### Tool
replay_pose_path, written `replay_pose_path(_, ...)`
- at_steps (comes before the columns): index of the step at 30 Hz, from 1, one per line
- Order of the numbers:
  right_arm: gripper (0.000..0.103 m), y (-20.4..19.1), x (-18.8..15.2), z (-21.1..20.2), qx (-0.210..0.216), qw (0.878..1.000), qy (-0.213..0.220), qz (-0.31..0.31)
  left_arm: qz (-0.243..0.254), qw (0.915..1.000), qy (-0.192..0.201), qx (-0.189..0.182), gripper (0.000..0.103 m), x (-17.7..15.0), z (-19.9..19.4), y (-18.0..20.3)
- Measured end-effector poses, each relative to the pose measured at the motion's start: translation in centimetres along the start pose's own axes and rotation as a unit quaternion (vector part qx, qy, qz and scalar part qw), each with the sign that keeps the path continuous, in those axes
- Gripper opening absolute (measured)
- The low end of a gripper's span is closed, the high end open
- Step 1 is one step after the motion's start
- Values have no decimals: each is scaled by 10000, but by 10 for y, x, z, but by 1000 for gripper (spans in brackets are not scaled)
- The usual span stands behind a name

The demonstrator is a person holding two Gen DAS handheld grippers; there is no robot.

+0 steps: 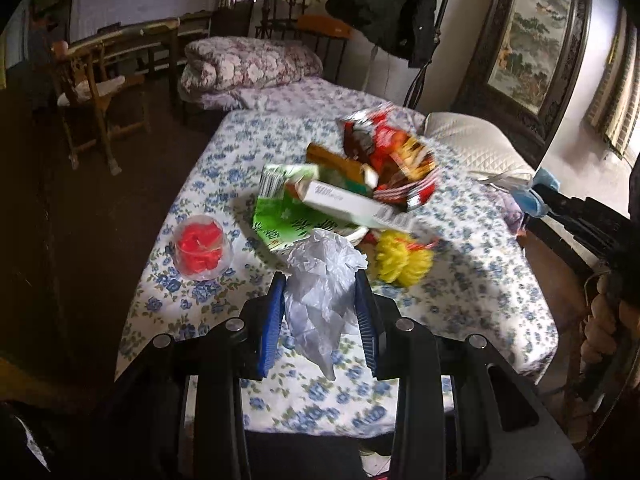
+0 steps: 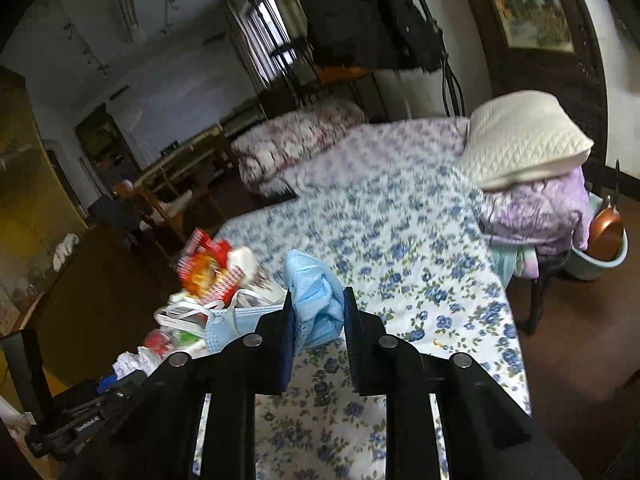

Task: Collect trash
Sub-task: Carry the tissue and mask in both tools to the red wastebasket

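In the left wrist view, the left gripper [image 1: 320,312] filled the bottom centre of the frame, its two blue-padded fingers [image 1: 269,320] clamped on a crumpled white plastic bag [image 1: 320,280] that stuck up between them and hung down over a bed sheet [image 1: 460,280] printed with blue flowers. Just above the bag, in the middle of the frame, lay a blurred pile of trash: a green and white carton [image 1: 288,208], a white box [image 1: 348,204] tilted across it, and red and orange snack wrappers [image 1: 388,148] heaped toward the upper right of the pile. A yellow mesh scrubber [image 1: 400,260] sat right of the bag, touching the lower edge of the pile. A clear plastic cup [image 1: 202,248] holding something red stood alone on the sheet at the left, apart from the pile. A white quilted pillow [image 1: 472,140] lay at the right. In the right wrist view, the right gripper [image 2: 318,316] sat at the lower centre, its fingers pressed against a bunched light blue cloth [image 2: 316,296], possibly a face mask, held above the same sheet. To its left, a blue face mask [image 2: 236,320] with white loops hung beside it, whether attached or loose could not be told, and the snack wrappers showed in the lower left of the frame. A dark coat [image 2: 360,12] hung at the top centre.
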State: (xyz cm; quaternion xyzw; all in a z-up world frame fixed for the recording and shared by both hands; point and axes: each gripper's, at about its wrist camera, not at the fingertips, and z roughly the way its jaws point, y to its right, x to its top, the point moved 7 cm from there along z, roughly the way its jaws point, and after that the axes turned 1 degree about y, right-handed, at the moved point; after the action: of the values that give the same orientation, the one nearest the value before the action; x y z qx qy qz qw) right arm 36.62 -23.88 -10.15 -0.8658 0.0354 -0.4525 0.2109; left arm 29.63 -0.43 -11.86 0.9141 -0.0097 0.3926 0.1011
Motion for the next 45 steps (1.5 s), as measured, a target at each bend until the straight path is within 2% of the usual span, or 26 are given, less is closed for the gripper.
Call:
replay_pose_path(9, 22, 2, -2, -70, 233, 9991, 349, -39, 245, 9990, 355, -69, 35, 5, -46, 39)
replay_pose_path(16, 22, 23, -18, -126, 203, 9984, 525, 2, 441, 9974, 498, -262, 35, -8, -76, 82)
replay_pose_path(21, 22, 37, -33, -173, 183, 9971, 739, 24, 626, 9946, 582, -581, 35, -25, -108, 120)
replay_pose_path(24, 22, 47, -49, -215, 98, 9955, 942, -50, 712, 9920, 621, -840, 35, -36, -127, 141)
replay_pose_path(31, 23, 93, -99, -297, -300, 9915, 1266, -76, 1112, 9843, 406, -1310, 35, -80, -161, 195)
replay_pose_path(36, 25, 132, -129, -306, -695, 9928, 966, -139, 1499, 9793, 358, -1314, 35, -97, -169, 225)
replay_pose_path(40, 25, 170, -160, -292, -1018, 9934, 524, 29, 1778, 9754, 407, -1237, 36, -103, -169, 241)
replay_pose_path(45, 25, 204, -193, -265, -1175, 9924, 44, 366, 1996, 9710, 310, -1276, 35, -108, -157, 257)
